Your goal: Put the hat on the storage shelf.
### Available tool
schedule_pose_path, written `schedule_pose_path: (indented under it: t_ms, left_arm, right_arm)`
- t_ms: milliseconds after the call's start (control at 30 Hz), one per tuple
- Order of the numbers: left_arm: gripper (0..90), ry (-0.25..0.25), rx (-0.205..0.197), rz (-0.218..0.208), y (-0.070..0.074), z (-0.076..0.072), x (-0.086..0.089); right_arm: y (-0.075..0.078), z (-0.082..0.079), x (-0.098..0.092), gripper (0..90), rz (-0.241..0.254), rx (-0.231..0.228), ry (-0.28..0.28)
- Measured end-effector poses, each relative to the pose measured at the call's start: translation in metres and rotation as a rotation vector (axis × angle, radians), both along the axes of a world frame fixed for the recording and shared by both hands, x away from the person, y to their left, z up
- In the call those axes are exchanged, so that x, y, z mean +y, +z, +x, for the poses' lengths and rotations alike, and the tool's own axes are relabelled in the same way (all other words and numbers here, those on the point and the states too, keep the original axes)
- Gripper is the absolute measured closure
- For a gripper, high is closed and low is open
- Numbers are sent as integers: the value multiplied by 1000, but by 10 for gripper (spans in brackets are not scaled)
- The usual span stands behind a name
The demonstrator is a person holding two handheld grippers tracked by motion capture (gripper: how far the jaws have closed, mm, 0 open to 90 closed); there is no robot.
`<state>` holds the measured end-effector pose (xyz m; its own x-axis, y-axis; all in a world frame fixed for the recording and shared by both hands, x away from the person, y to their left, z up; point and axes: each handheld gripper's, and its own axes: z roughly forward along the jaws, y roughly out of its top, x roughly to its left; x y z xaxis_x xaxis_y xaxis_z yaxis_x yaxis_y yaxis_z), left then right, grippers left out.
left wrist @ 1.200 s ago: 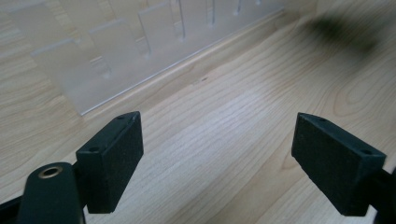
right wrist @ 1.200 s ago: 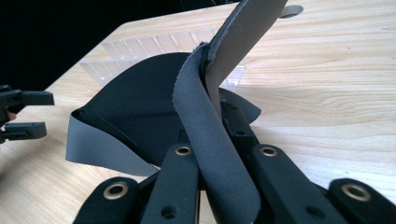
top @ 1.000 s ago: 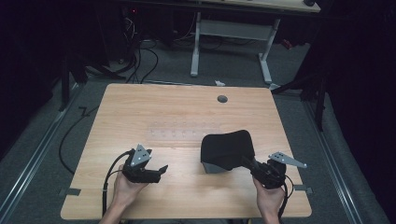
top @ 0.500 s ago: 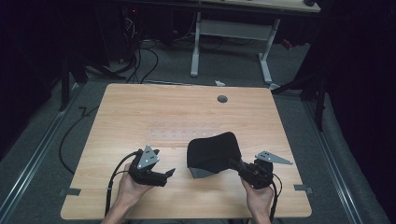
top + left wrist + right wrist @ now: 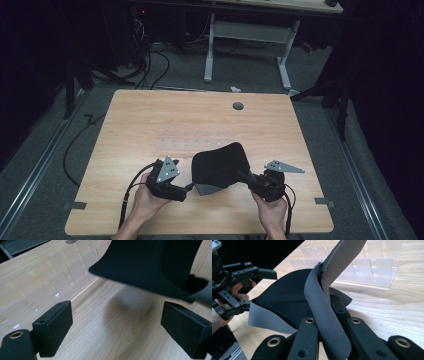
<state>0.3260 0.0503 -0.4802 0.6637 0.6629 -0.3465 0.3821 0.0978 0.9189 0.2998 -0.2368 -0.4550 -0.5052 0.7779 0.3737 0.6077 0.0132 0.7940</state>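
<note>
High view: one wooden table (image 5: 150, 120), two hand-held grippers, one black mouse pad (image 5: 220, 162) with a grey underside, one clear slotted acrylic rack (image 5: 197, 142).

Right gripper (image 5: 248, 176): jaws clamped tight on the pad's edge, the sheet curling up and away ahead of them.

Left gripper (image 5: 189, 188): jaws wide, just opened further, bare wood between the pads; the mouse pad's lifted corner hangs just beyond and above them.

Rack: slots empty, lying past the pad.
</note>
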Motion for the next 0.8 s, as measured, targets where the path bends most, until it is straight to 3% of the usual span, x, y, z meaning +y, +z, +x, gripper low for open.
schedule_pose_path:
  t_ms: [100, 267, 800]
  left_arm:
    - [107, -6, 8, -13, 2, -1, 2]
    - [115, -16, 3, 4, 0, -3, -1]
    - [124, -12, -26, 30, 4, -8, -7]
  right_arm:
    - [-1, 1, 4, 851, -14, 7, 11]
    - [-3, 1, 9, 850, -41, 12, 17]
    - [-3, 3, 16, 848, -60, 32, 29]
